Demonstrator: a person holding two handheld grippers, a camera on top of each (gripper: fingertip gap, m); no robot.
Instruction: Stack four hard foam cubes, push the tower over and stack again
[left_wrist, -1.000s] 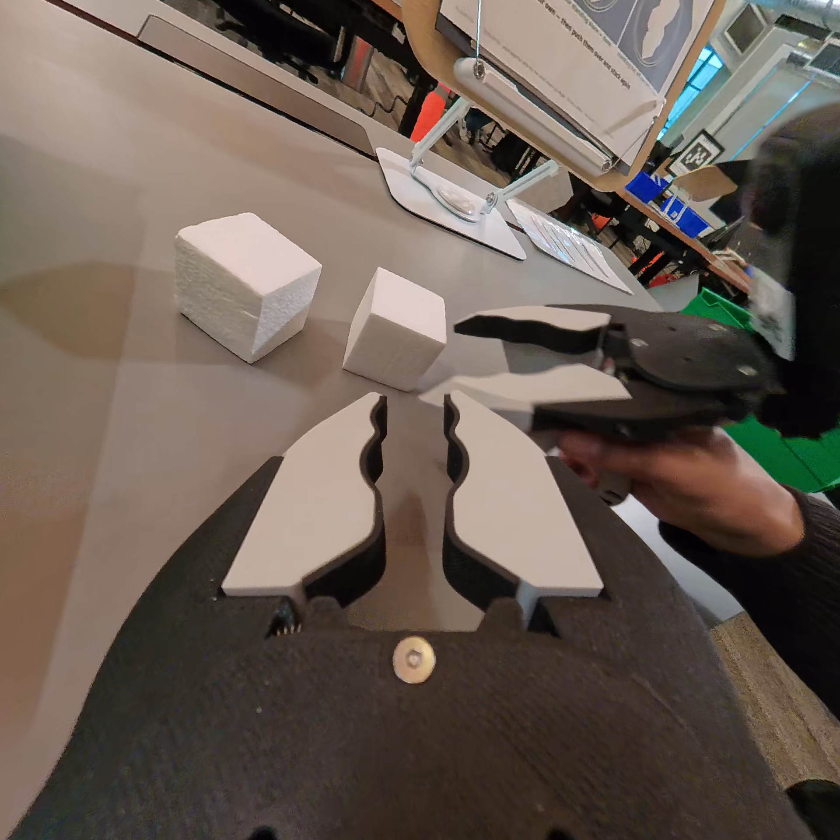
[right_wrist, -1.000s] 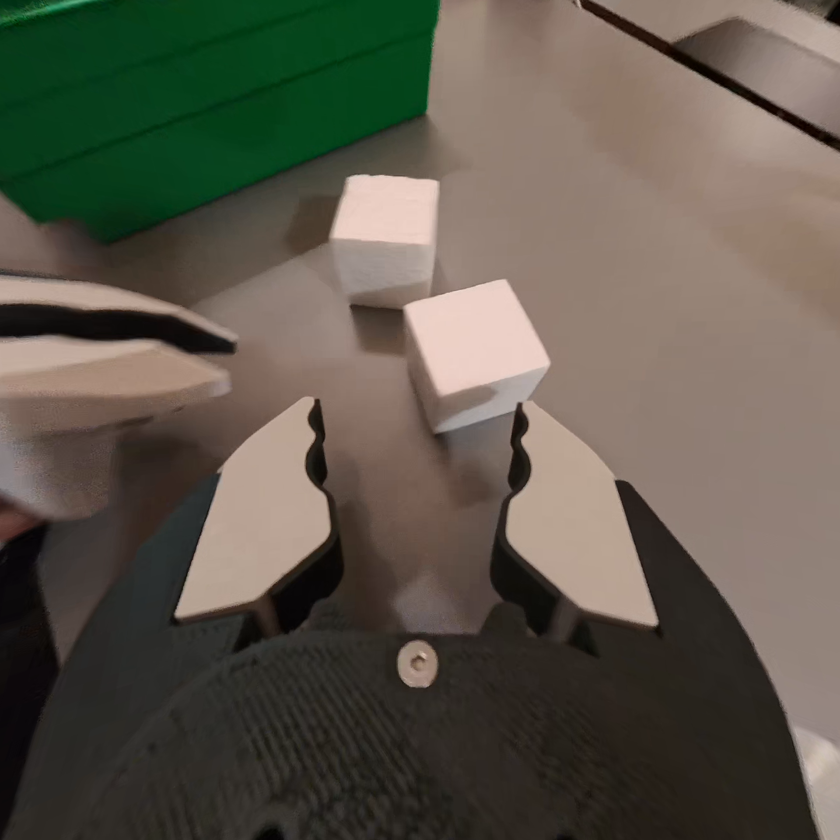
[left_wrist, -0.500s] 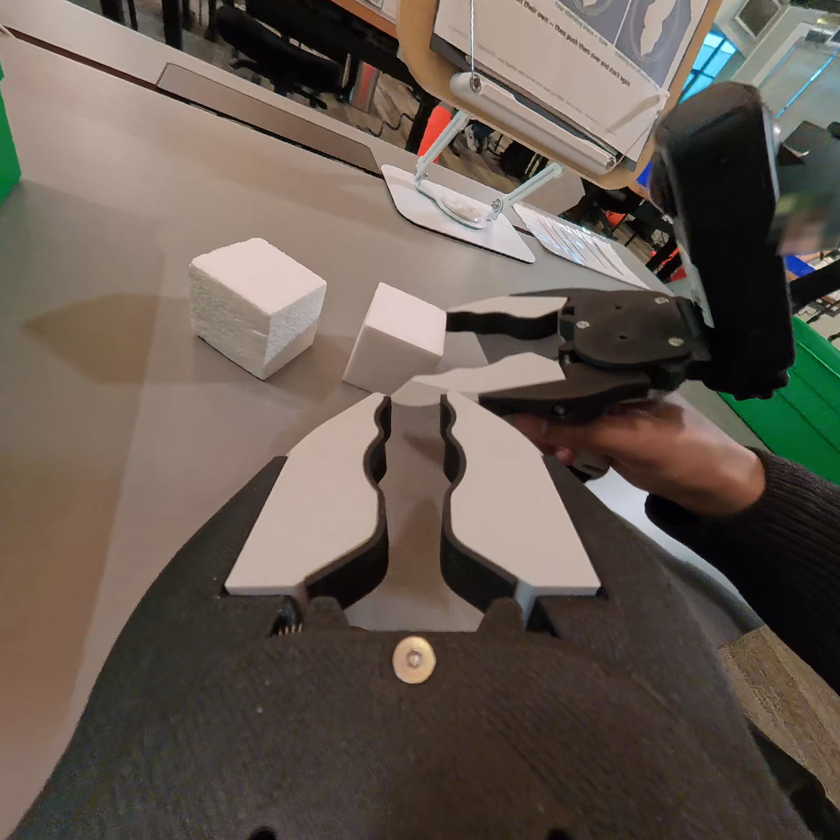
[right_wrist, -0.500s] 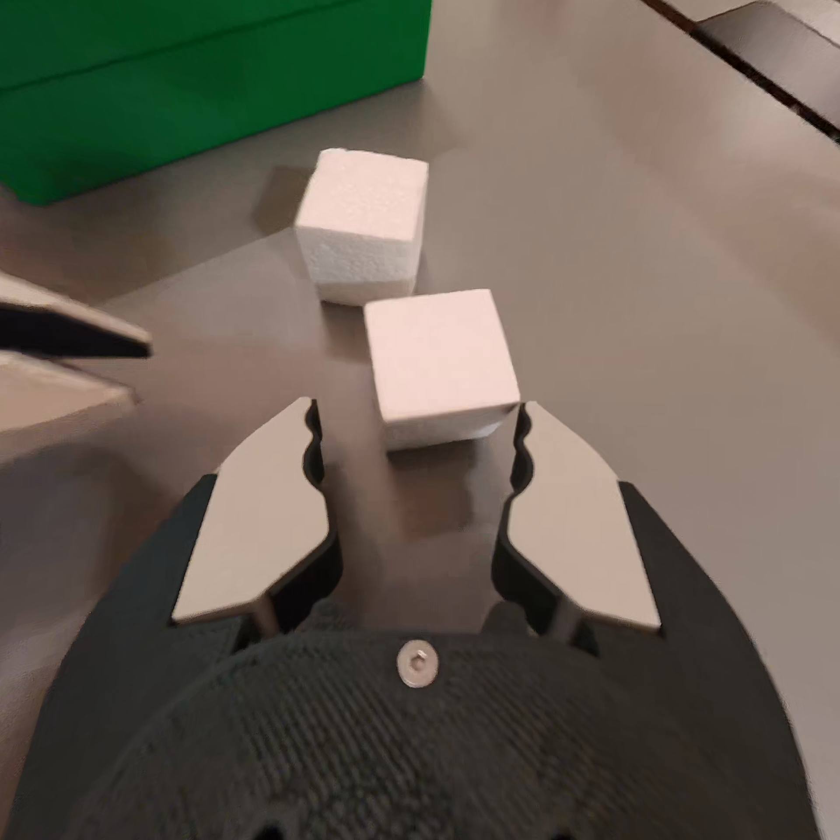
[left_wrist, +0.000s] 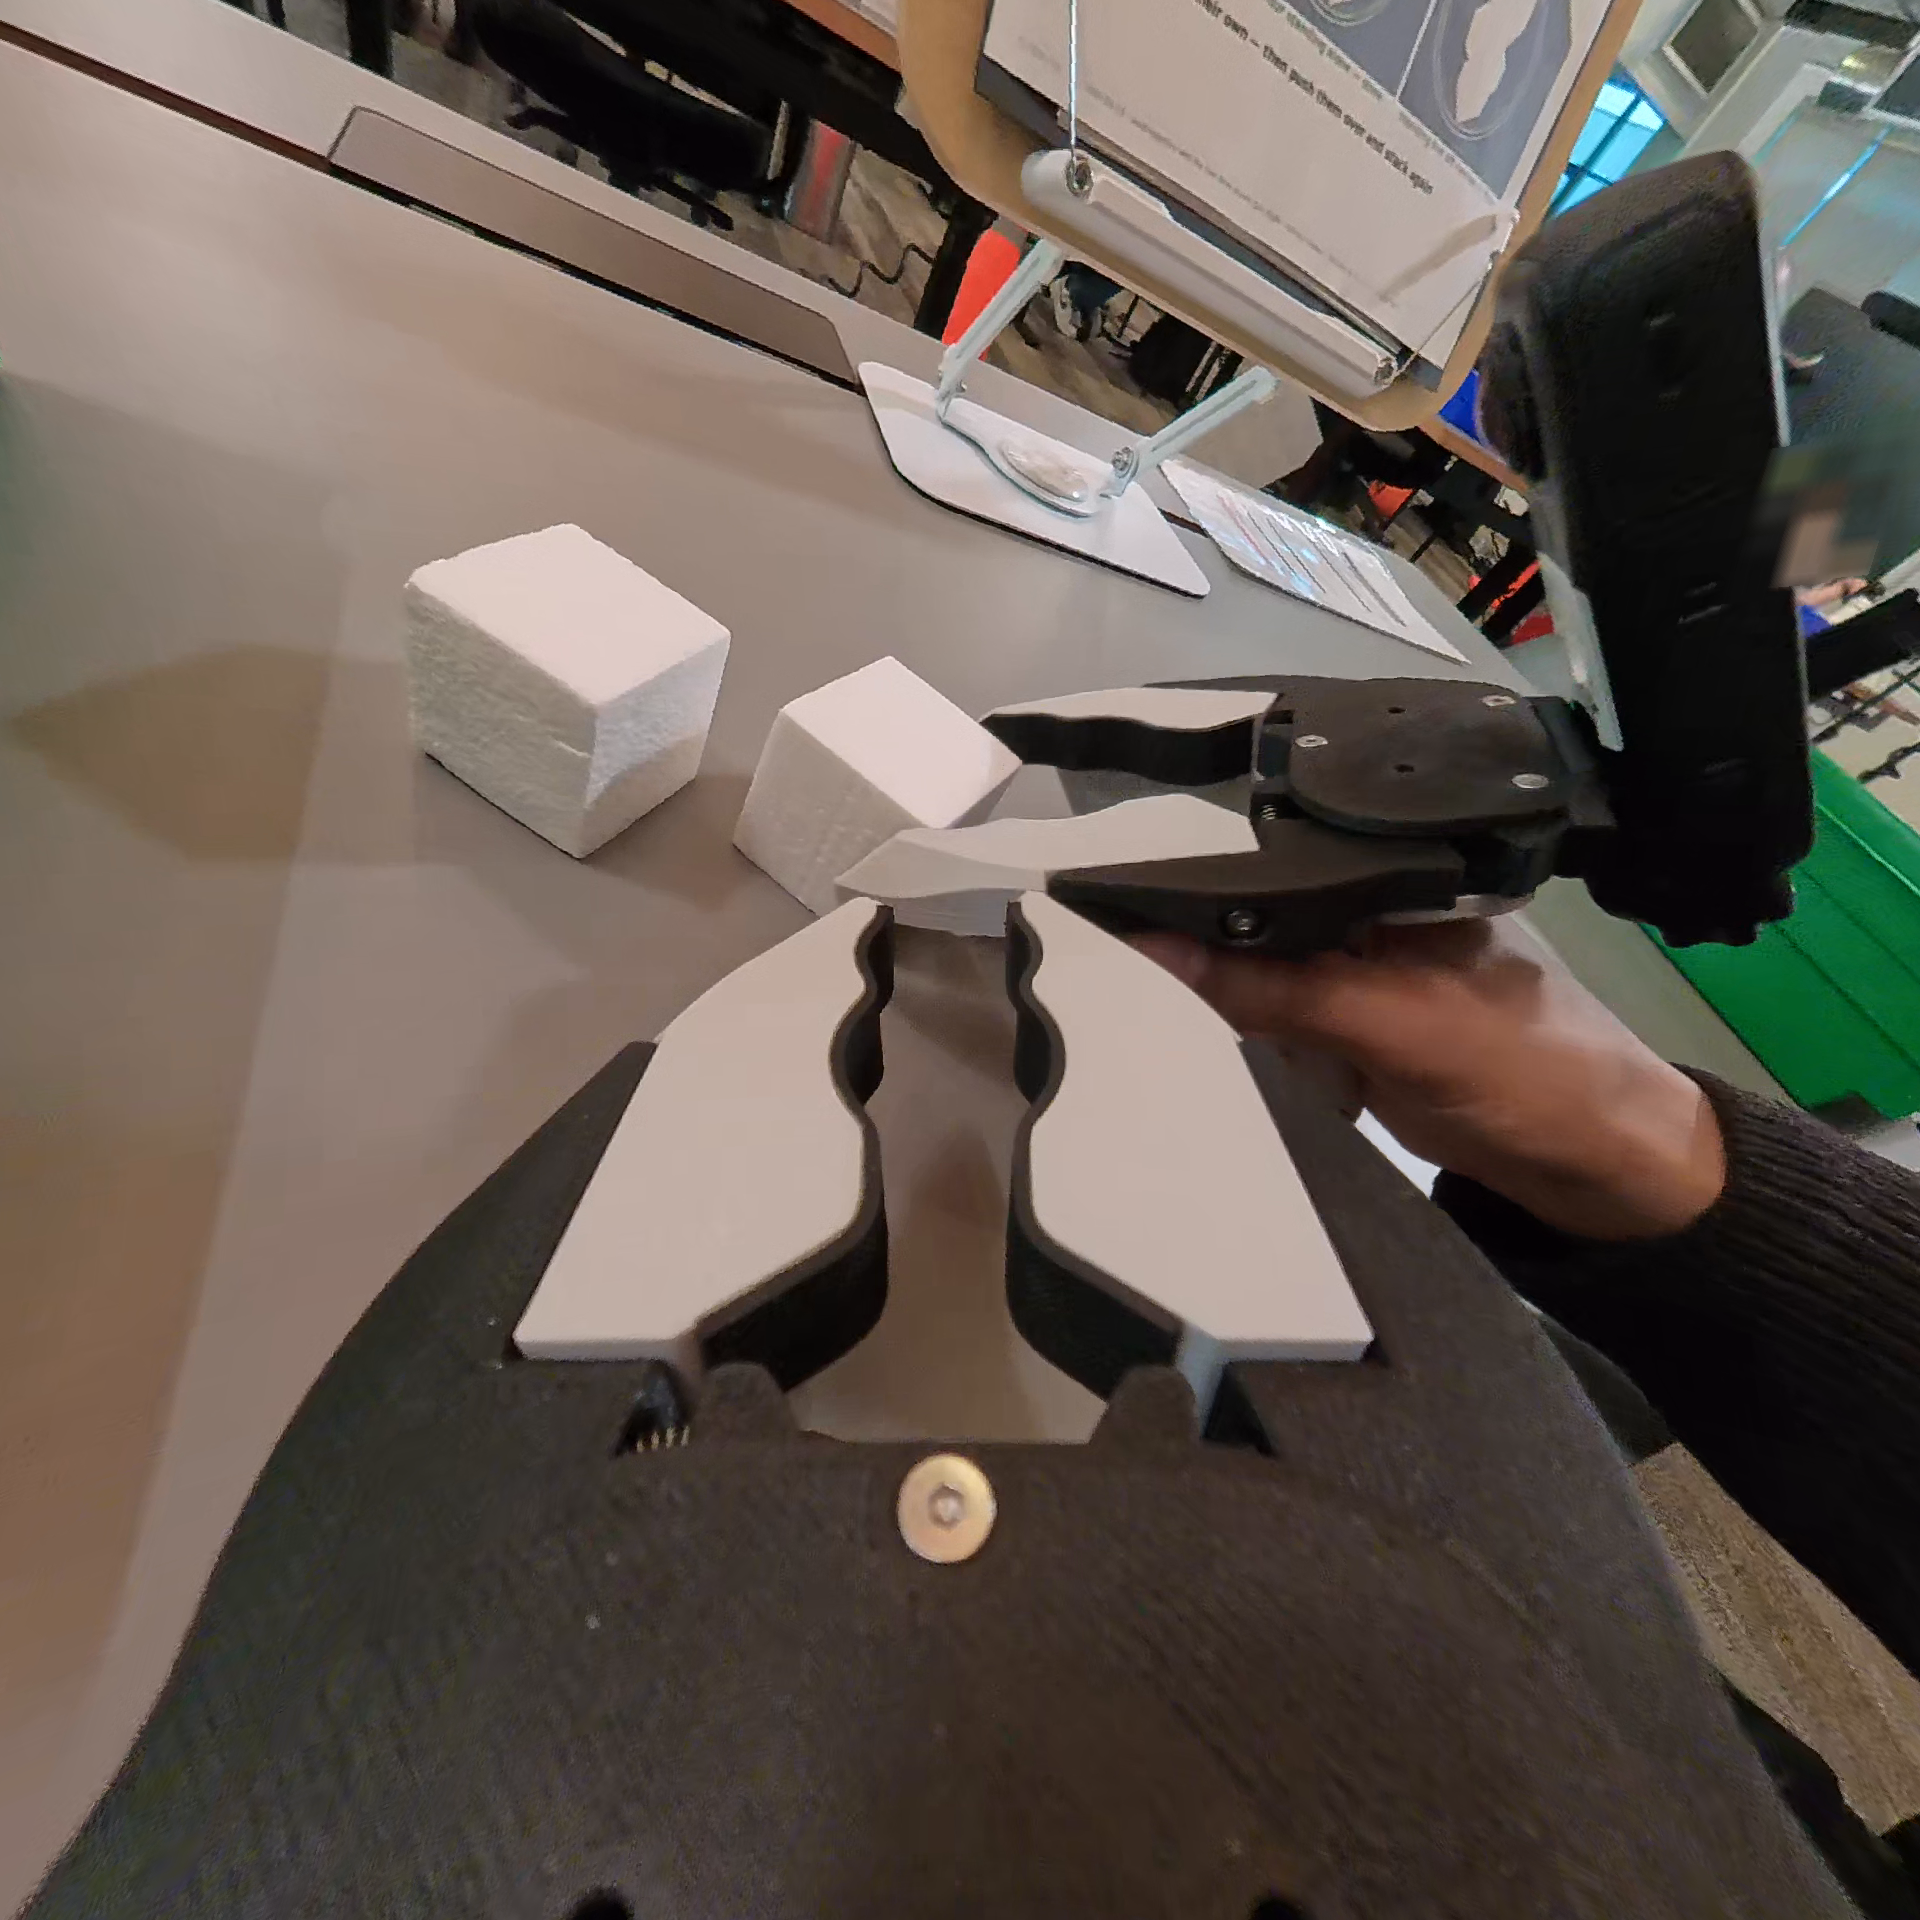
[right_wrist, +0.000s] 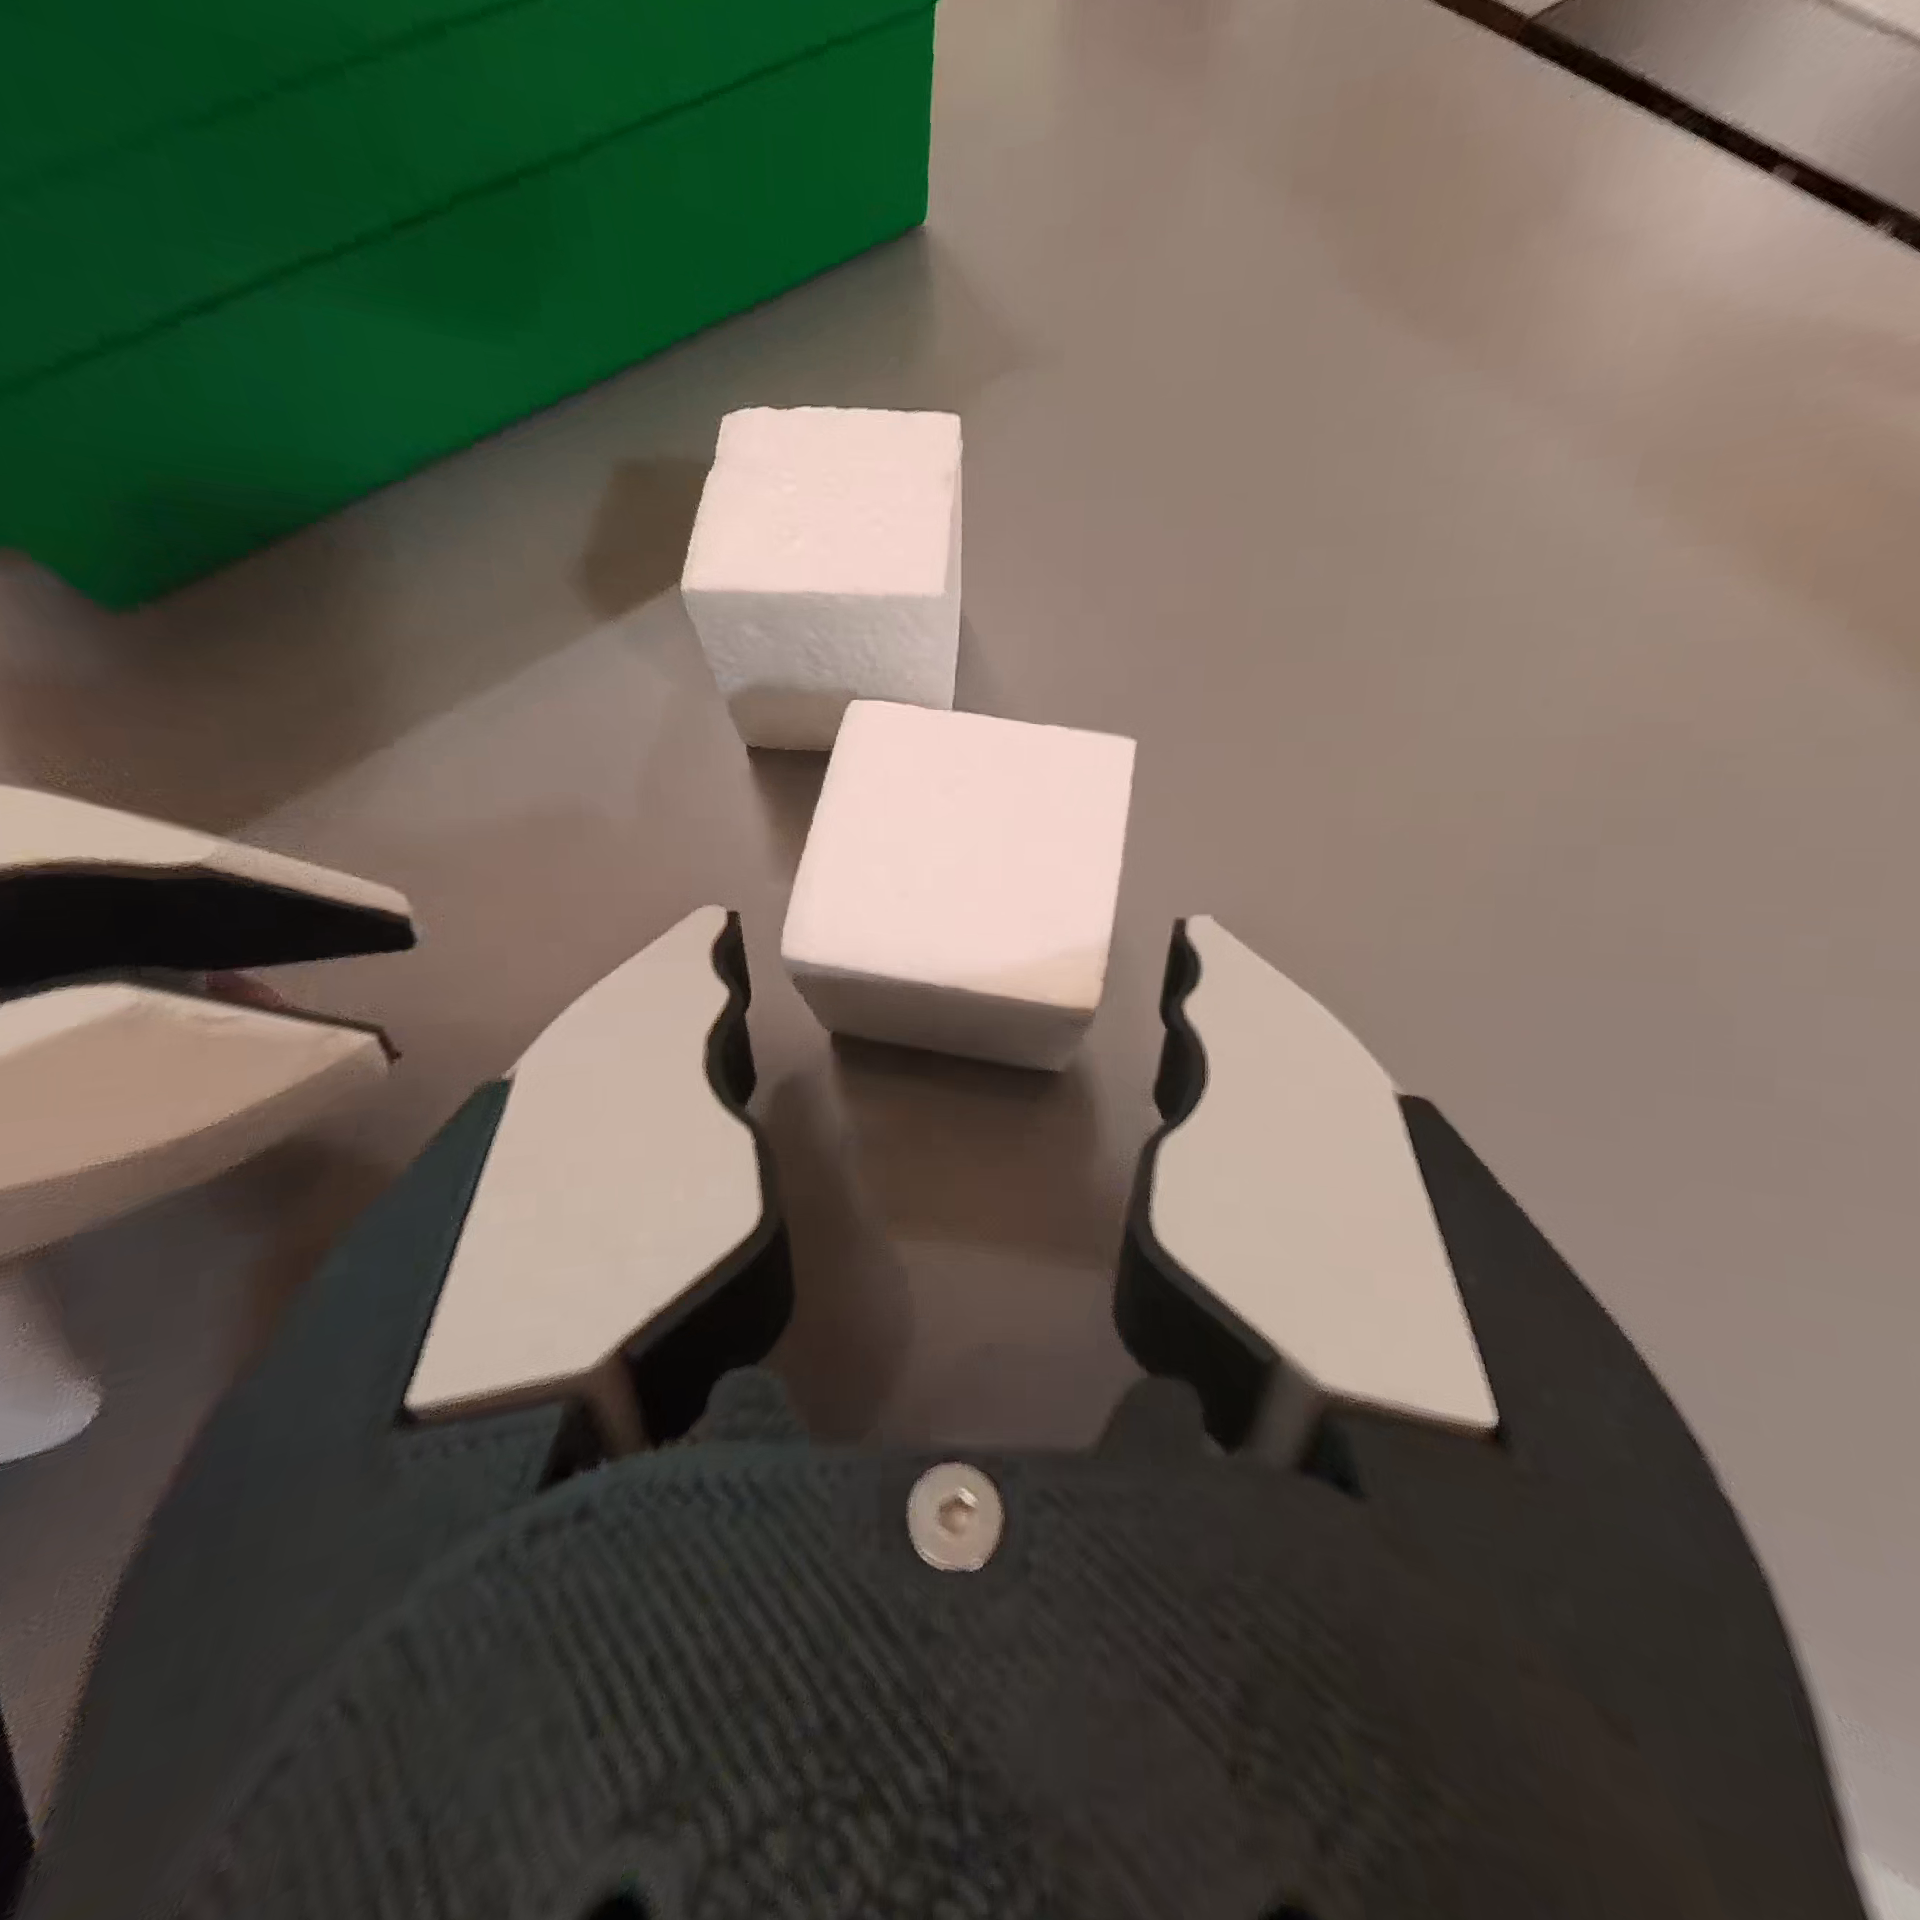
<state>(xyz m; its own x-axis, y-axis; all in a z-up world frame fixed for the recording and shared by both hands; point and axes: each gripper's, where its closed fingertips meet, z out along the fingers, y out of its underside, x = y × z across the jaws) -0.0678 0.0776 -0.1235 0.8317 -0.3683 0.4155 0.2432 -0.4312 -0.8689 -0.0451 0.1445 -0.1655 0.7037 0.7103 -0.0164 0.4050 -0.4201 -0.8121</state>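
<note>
**2 foam cubes, 2 grippers, nothing grabbed yet**

Bottom of the left wrist view: the left gripper (left_wrist: 943, 925) has its jaws nearly together with just a narrow gap, holding nothing. In the right wrist view the right gripper (right_wrist: 956, 935) is spread wide, its tips on either side of the near foam cube (right_wrist: 961, 873), apparently not touching it. A hand (left_wrist: 1455, 1070) carries that gripper at mid right. The far foam cube (right_wrist: 826, 561) sits just behind it on the grey table (right_wrist: 1455, 623). A green box (right_wrist: 416, 260) fills the upper left.
</note>
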